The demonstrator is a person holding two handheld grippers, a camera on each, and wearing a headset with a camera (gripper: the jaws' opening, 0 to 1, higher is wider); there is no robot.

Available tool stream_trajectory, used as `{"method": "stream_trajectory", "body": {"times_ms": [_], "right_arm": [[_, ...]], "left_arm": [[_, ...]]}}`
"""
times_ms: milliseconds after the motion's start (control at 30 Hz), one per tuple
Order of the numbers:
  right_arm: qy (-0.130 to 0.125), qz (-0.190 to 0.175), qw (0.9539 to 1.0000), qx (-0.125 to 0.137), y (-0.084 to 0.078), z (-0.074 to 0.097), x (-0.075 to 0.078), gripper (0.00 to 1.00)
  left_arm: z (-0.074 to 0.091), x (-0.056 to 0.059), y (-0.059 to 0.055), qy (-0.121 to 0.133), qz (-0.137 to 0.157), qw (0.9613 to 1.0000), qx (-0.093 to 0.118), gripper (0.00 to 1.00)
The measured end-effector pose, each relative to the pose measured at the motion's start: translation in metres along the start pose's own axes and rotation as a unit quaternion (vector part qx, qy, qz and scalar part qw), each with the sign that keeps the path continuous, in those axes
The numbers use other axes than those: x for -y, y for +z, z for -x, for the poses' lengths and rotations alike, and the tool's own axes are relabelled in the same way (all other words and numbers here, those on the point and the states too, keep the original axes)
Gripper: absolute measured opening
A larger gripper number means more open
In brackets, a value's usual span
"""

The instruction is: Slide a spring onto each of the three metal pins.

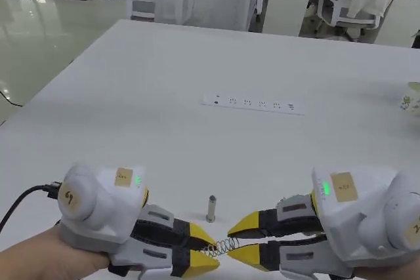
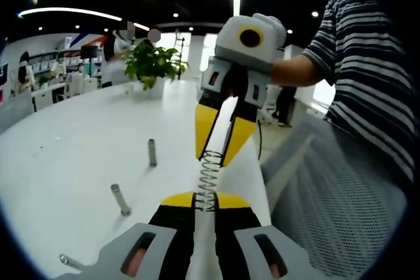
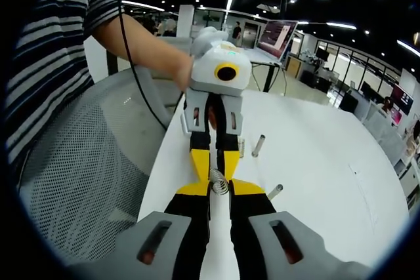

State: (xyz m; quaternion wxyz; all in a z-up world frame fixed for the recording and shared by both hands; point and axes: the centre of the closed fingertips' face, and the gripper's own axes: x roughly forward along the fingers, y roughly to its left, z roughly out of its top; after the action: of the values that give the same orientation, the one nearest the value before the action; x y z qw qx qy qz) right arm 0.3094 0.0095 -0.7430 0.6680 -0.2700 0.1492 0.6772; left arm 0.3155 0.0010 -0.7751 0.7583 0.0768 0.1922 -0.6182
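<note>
One coiled silver metal spring (image 1: 223, 247) at white table (image 1: 164, 129) near edge, each end nipped in narrow left tongs (image 1: 213, 252) and right tongs (image 1: 231, 244). Three short metal pins (image 2: 152, 152) on table beside. Tan stickers (image 1: 123, 177), writing unreadable.

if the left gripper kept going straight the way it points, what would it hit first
Beyond the spring already between its jaws, the left gripper points straight at the yellow tips of the right gripper, so it would most likely meet those first.
</note>
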Motion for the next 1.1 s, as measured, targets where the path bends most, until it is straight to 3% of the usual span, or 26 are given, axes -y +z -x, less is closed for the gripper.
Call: {"method": "stream_trajectory", "body": {"times_ms": [167,500,1100], "right_arm": [[0.001,0.016,0.9999,-0.004,0.002,-0.003,-0.001,0.07],[0.002,0.035,0.9993,0.016,0.021,-0.010,-0.004,0.07],[-0.003,0.049,0.9986,0.021,0.027,-0.013,-0.003,0.07]], "left_arm": [[0.001,-0.001,-0.001,0.002,-0.004,1.0000,-0.004,0.02],[-0.004,0.002,0.001,-0.001,-0.006,1.0000,-0.006,0.02],[-0.005,0.002,0.005,0.000,0.002,1.0000,0.001,0.03]]}}
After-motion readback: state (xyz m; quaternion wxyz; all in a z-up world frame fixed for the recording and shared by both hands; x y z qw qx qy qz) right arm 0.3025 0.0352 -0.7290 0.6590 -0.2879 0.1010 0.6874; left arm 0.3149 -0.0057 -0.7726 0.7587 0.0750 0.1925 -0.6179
